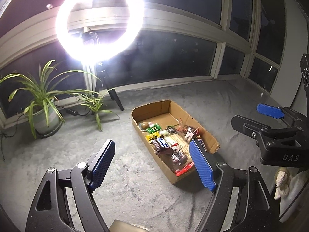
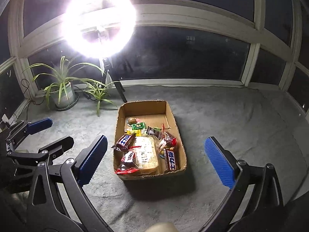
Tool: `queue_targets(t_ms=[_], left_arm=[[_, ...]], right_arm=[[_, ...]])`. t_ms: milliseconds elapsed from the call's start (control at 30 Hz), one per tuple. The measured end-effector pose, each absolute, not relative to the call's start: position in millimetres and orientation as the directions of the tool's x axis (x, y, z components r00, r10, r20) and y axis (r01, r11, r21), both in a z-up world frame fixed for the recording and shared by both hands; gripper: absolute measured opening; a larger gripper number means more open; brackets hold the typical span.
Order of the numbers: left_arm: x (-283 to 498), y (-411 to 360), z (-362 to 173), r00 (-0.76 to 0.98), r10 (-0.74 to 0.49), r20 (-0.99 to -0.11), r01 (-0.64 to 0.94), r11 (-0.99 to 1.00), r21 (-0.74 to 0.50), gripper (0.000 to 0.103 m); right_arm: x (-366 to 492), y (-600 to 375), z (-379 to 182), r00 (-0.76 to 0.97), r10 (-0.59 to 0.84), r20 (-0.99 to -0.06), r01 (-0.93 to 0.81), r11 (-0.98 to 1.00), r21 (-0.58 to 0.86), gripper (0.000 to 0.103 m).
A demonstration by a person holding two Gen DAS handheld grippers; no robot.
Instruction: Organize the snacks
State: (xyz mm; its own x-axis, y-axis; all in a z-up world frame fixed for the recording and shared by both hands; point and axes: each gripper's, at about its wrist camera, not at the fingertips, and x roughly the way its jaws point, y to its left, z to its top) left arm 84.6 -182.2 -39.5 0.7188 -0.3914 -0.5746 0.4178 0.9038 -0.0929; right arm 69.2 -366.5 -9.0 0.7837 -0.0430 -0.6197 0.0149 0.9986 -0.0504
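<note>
An open cardboard box (image 1: 212, 135) (image 2: 173, 116) sits on the grey carpet and holds several wrapped snacks: a brown chocolate bar (image 1: 161, 144) (image 2: 125, 140), a second such bar (image 2: 171, 160), a green packet (image 1: 153, 129) (image 2: 138, 126), a clear bag with red trim (image 1: 179, 159) (image 2: 126, 164) and a flat beige packet (image 2: 145, 153). My left gripper (image 1: 157, 166) is open and empty above the box's near end. My right gripper (image 2: 156, 159) is open and empty, its fingers apart on either side of the box. The right gripper also shows at the right of the left wrist view (image 1: 256, 116).
A bright ring light on a tripod (image 1: 100, 21) (image 2: 100, 21) stands behind the box by dark windows. A potted plant (image 1: 44, 112) (image 2: 61, 90) and a smaller plant (image 1: 96, 104) (image 2: 98, 92) stand at the back left. Grey carpet (image 1: 135, 193) surrounds the box.
</note>
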Motion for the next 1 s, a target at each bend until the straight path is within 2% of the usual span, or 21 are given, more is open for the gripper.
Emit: queue_targets(t_ms=[1000], left_arm=[[95.3, -177.9, -39.6, 0.726, -0.383, -0.572, 0.403, 0.91, -0.098, 0.08]], right_arm=[[79.2, -357.3, -15.6, 0.776, -0.025, -0.63, -0.007, 0.999, -0.048, 0.103]])
